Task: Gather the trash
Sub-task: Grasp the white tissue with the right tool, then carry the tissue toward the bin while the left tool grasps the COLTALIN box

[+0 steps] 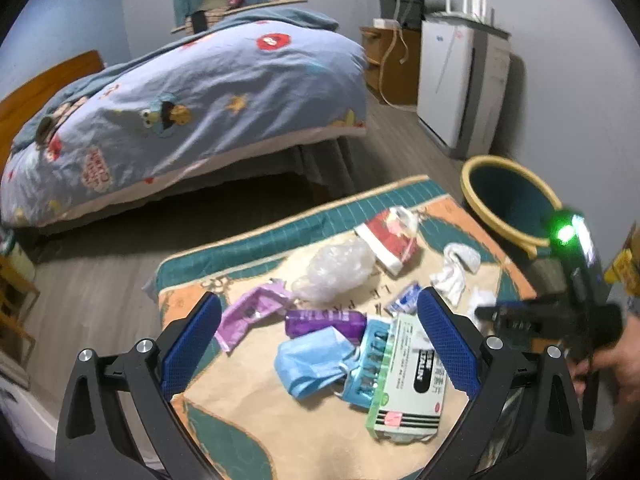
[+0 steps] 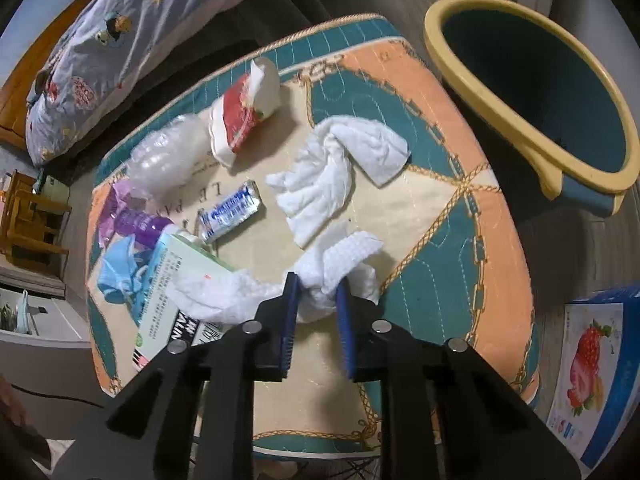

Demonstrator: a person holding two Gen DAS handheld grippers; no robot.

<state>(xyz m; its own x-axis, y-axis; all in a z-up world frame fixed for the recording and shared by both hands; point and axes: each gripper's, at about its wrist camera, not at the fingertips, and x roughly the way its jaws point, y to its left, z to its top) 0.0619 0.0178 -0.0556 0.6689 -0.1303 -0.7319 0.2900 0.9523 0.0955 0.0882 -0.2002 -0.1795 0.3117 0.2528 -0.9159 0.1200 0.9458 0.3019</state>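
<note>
Trash lies on a quilted mat [image 1: 248,408] [image 2: 440,264]: a red and white cup [image 1: 390,240] [image 2: 240,120], clear plastic wrap [image 1: 336,268] [image 2: 164,160], a purple packet [image 1: 324,322], a blue face mask [image 1: 312,364] [image 2: 120,276], a green and white box [image 1: 408,380] [image 2: 168,292], a blue foil wrapper [image 2: 230,210] and a white tissue [image 2: 340,168] [image 1: 456,268]. My left gripper [image 1: 318,336] is open above the mask and box. My right gripper [image 2: 316,292] is shut on a crumpled white tissue [image 2: 340,256]. It shows at the right in the left wrist view [image 1: 552,316].
A teal bin with a yellow rim [image 1: 508,196] [image 2: 532,88] stands off the mat's far right corner. A bed with a cartoon quilt [image 1: 192,104] is beyond the mat. A white appliance [image 1: 460,80] stands by the wall. A fruit-print box [image 2: 592,376] lies at right.
</note>
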